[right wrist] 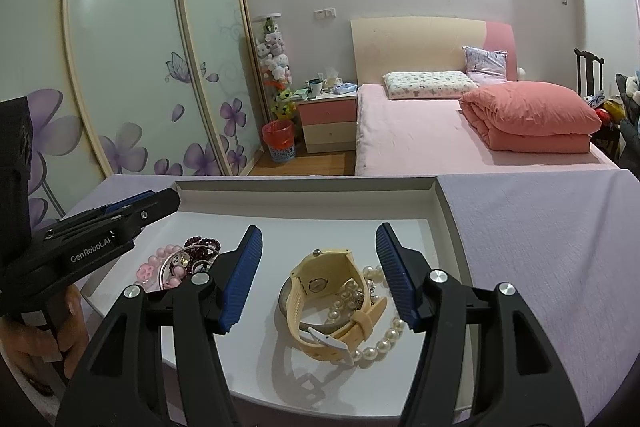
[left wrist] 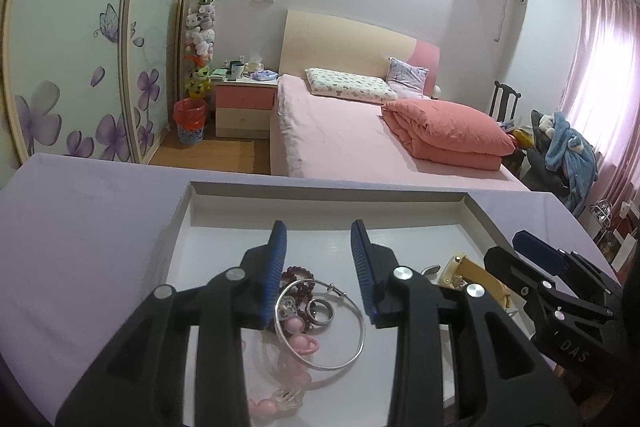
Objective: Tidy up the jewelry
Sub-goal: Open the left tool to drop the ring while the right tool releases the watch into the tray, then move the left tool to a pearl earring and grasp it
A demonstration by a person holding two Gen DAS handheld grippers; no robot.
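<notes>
From your left wrist camera, your left gripper (left wrist: 318,267) hangs over a shallow white tray (left wrist: 474,205) that sits on the lavender tabletop (left wrist: 80,227). Its jaws stand apart with nothing held between them. Just below them on the tray floor lies a silver bangle (left wrist: 358,343), with a dark ring (left wrist: 321,311) inside its loop. A dark red bead bracelet (left wrist: 298,273) lies against the bangle's far side, and a pink bead bracelet (left wrist: 296,331) runs under its near side. At the right, your right gripper (left wrist: 538,253) reaches in over the tray's right part; you cannot tell from here how its jaws stand. A yellow watch (left wrist: 466,267) shows partly behind the left gripper's right finger.

From your right wrist camera, your right gripper (right wrist: 318,269) has its jaws wide apart and empty. Between and just below them the yellow watch (right wrist: 320,285) lies on its side on the tray (right wrist: 446,205), strap buckled. A pearl bracelet (right wrist: 384,337) lies tangled against it, partly through the strap loop. To the left, your left gripper (right wrist: 160,205) hangs above the pile of bangle, pink beads and dark red beads (right wrist: 202,243).
</notes>
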